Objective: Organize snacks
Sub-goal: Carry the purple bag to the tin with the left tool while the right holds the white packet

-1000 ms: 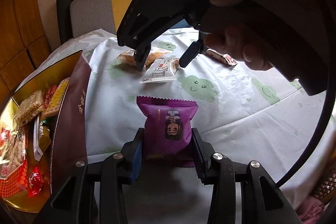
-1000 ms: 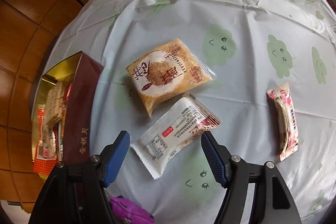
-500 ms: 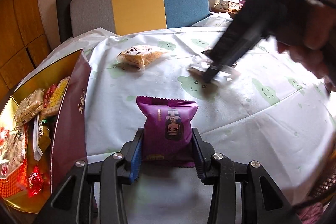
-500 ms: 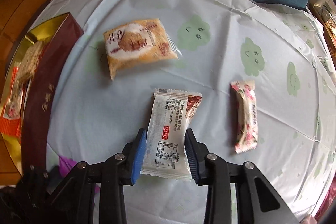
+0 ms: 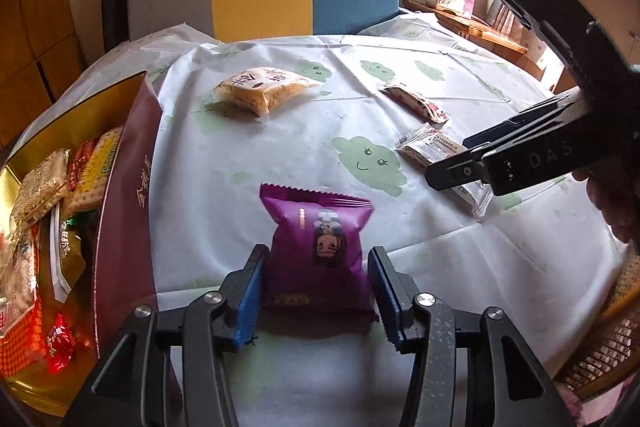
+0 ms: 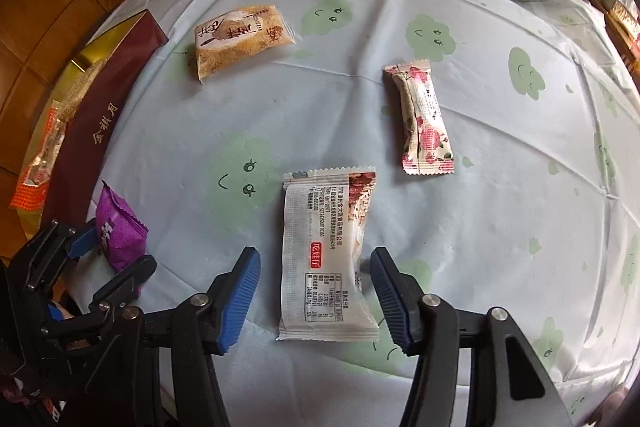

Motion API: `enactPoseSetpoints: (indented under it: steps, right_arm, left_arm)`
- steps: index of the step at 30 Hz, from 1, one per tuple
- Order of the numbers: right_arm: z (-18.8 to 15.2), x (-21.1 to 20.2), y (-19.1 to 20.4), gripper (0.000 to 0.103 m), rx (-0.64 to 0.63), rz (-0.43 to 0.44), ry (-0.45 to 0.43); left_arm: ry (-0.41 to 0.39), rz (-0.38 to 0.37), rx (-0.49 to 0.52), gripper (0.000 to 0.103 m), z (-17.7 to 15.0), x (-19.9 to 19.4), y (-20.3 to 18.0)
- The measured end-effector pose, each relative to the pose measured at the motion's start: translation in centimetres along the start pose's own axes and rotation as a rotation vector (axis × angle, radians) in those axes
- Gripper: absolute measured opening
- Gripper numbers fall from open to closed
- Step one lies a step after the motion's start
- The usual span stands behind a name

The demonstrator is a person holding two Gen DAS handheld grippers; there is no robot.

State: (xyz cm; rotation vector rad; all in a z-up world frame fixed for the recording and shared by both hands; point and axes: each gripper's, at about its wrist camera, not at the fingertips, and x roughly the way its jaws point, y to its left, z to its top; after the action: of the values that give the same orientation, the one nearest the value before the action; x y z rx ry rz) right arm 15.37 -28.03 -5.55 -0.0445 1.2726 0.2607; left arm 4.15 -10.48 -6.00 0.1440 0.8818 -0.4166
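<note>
The left gripper reaches level over the cloud-printed tablecloth, clenched on a purple foil snack packet beside the maroon snack box. The right gripper angles downward, jaws spread around a white printed snack wrapper lying flat.

You can read "DAS" in pale letters on the right gripper body in the left wrist view, cut off at the frame edge. Maroon box wall carries gold Chinese characters, 金秋月. White snack packet has a red label with white Chinese characters plus dense small print, too small to make out. Tan snack packet shows large dark Chinese characters, not legible.
</note>
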Motion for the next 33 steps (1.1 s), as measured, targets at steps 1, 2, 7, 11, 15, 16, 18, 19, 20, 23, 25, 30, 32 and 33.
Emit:
enactPoseSetpoints:
  steps: [1,2,7,11,15,16,18,19,20,23,25,30,32,33]
  right_arm:
    - [-0.3,-0.2,0.7,0.065,-0.017,-0.012,-0.018]
    - [-0.1,-0.2,1.0,0.065,-0.026,-0.017,-0.023]
    - [0.3,-0.6,2.8,0.041,-0.084,-0.089,-0.042]
    - [0.2,-0.5,3.0,0.033,-0.111,-0.122,-0.03]
    - [0.2,-0.2,3.1,0.034,-0.129,-0.135,-0.019]
    - [0.1,-0.4,2.8,0.034,-0.117,-0.129,-0.016]
    - [0.1,-0.4,2.7,0.034,-0.111,-0.125,-0.014]
    - [0.1,-0.4,2.8,0.035,-0.114,-0.128,-0.014]
    - [0.1,-0.3,2.9,0.036,-0.117,-0.129,-0.012]
    - [0.2,0.1,3.0,0.036,-0.124,-0.14,-0.003]
    - [0.2,0.4,3.1,0.037,-0.128,-0.146,0.003]
    - [0.0,0.3,3.2,0.037,-0.138,-0.157,-0.001]
    - [0.0,0.3,3.2,0.037,-0.14,-0.165,-0.008]
    - [0.0,0.4,3.3,0.037,-0.15,-0.172,-0.011]
  left_arm:
    - [0.011,-0.015,-0.013,0.055,0.1,-0.1,0.1]
    - [0.022,-0.03,-0.028,0.055,0.2,-0.2,0.2]
    - [0.06,-0.069,-0.07,0.055,1.1,-0.4,0.6]
    - [0.06,-0.035,-0.028,0.055,1.4,-0.7,0.4]
    - [0.087,-0.004,0.007,0.042,1.5,-0.1,0.1]
    - [0.083,0.004,0.017,0.041,1.5,0.0,-0.1]
    - [0.077,0.026,0.034,0.04,1.4,0.0,-0.6]
    - [0.075,0.038,0.036,0.04,1.4,0.0,-0.7]
    - [0.071,0.05,0.038,0.04,1.3,0.0,-0.9]
    - [0.059,0.084,0.051,0.04,1.1,0.2,-1.2]
    - [0.062,0.088,0.043,0.04,1.1,0.4,-1.0]
    - [0.05,0.093,0.044,0.039,0.9,0.3,-1.2]
    - [0.042,0.101,0.054,0.039,0.9,0.2,-1.4]
    - [0.04,0.106,0.056,0.038,0.9,0.1,-1.5]
